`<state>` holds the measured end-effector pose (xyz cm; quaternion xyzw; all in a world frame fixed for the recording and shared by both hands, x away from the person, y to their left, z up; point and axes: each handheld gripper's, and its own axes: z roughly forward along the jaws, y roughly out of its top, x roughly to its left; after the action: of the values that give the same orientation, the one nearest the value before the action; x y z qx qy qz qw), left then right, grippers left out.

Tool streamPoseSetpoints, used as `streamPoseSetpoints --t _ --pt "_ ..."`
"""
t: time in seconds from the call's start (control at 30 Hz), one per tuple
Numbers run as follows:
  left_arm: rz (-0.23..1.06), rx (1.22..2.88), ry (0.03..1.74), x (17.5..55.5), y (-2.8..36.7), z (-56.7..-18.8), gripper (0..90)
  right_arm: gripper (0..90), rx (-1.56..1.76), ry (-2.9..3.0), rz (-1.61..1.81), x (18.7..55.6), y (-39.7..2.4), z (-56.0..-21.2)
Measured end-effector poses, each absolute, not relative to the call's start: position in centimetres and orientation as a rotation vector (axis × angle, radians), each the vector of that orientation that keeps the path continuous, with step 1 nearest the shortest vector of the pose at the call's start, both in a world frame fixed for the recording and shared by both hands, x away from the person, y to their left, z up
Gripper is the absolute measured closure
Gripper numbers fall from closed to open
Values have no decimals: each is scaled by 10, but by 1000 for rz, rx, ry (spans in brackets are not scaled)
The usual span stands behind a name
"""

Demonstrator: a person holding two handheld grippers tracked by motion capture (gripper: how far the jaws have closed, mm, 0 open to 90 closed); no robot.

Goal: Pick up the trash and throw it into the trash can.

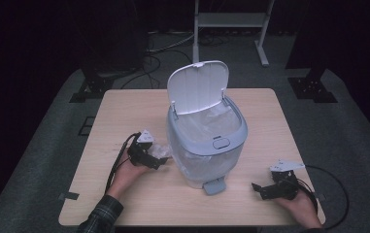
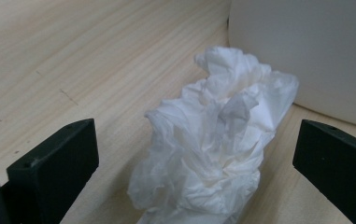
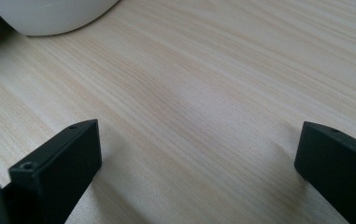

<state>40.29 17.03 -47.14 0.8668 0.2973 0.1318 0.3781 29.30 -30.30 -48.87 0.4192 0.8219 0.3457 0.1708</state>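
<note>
Between the left gripper's (image 2: 196, 168) wide-apart jaws – crumpled white tissue (image 2: 213, 149), beside the bin (image 2: 306, 51).

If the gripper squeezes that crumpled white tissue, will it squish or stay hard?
The tissue will probably squish: its thin folds and wrinkles look soft, not stiff. It likely weighs almost nothing, so the open left gripper, with a jaw on each side of it, should lift it easily. Being so thin, it might tear or slip out if only an edge is pinched.

Crumpled white tissue (image 2: 213, 144), soft paper; table (image 3: 213, 70) matt pale wood grain; bin (image 1: 207, 141) smooth plastic.
</note>
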Motion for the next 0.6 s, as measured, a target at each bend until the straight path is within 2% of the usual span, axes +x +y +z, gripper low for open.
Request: streamPoseSetpoints --t 0.37,0.43,0.6 --pt "329 2262 750 405 168 -482 0 0 1191 2335 982 293 -303 -489" --pt "330 2256 746 404 169 -481 43 0 1191 2335 983 293 -303 -489" --pt "337 2226 732 402 171 -482 82 0 1191 2335 982 293 -303 -489"
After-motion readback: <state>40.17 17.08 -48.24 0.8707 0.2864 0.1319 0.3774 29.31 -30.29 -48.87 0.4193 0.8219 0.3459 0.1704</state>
